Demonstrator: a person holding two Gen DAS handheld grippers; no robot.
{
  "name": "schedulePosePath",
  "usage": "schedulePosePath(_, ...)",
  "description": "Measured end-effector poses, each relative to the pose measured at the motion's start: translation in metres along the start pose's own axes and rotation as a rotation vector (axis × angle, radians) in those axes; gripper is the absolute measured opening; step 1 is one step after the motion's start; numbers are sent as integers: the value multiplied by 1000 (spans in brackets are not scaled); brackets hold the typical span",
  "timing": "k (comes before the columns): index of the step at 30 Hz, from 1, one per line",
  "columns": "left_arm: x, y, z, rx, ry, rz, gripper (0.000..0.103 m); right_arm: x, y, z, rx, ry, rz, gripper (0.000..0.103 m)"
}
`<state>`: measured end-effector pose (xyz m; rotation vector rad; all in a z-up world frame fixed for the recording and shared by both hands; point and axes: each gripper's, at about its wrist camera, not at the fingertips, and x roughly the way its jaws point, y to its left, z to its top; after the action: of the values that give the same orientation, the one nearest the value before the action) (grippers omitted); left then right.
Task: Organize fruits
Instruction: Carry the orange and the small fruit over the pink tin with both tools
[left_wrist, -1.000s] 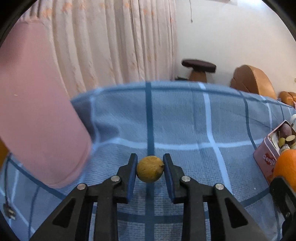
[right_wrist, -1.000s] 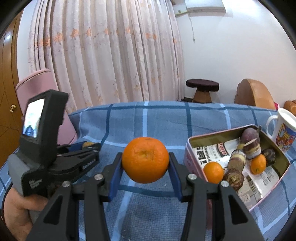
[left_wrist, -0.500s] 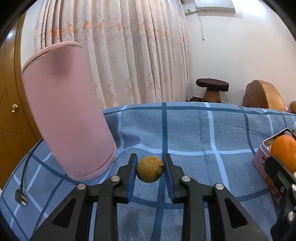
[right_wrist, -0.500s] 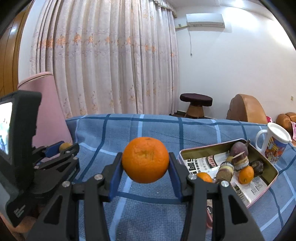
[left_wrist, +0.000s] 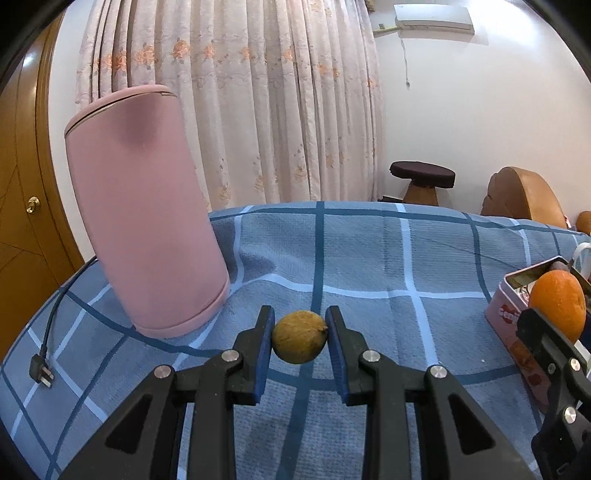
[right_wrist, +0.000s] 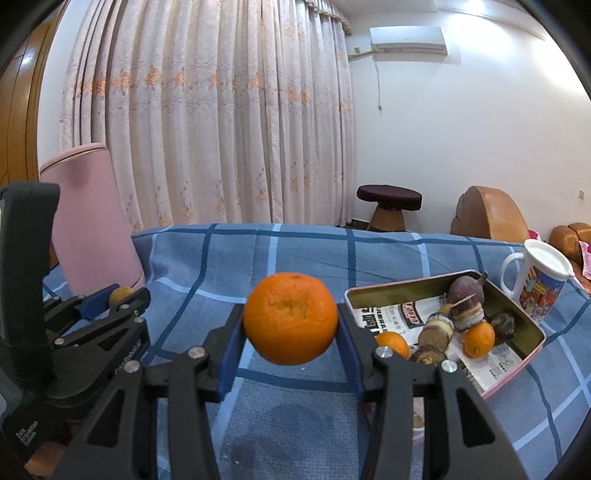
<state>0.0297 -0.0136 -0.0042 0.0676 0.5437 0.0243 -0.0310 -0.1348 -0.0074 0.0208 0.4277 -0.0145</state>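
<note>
My left gripper (left_wrist: 300, 338) is shut on a small round yellow-brown fruit (left_wrist: 299, 341), held above the blue checked cloth (left_wrist: 369, 251). My right gripper (right_wrist: 290, 325) is shut on a big orange (right_wrist: 290, 317), also held off the cloth. To its right lies a pink tin (right_wrist: 532, 354) lined with printed paper, holding two small oranges (right_wrist: 479, 339), dark purple fruits (right_wrist: 468, 291) and brownish ones. In the right wrist view the left gripper (right_wrist: 110, 299) shows at the left with its fruit (right_wrist: 120, 294). The orange (left_wrist: 557, 304) and the tin (left_wrist: 506, 314) show at the right of the left wrist view.
A tall pink cylinder (left_wrist: 147, 221) stands at the cloth's left, with a black cord and plug (left_wrist: 40, 371) beside it. A printed mug with a white lid (right_wrist: 539, 280) stands behind the tin. Curtains, a stool (right_wrist: 389, 206) and brown seats lie beyond the table.
The left gripper, still holding the small fruit, has drawn back from the pink cylinder, which now shows whole. The right gripper with the orange has tilted up a little.
</note>
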Motion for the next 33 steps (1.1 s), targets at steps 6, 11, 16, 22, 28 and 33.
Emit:
schedulePosePath(6,-7,-7,-3,6,-8,-5,30,-7,-6,-3,-3,-3,-8,50)
schedulePosePath(11,-12,-11,-5,6,-13,-9,30,-10,-14,-3,1,-2,-15,50)
schedulePosePath(16,-15,-15,-7,1,-11,-15,30,-14,-19,-4,2,-3,-22,50)
schedulePosePath(22,-19,-22,-8,-1,-9,-22,30,-19,-28,-5,-7,-7,-35,50)
schedulePosePath(28,-27,-39,-11,10,-13,-44,30,-25,-42,-7,-20,-13,-51,50)
schedulePosePath(33,-29,-55,-11,22,-9,-68,30,-27,-54,-8,-19,-14,-66,50)
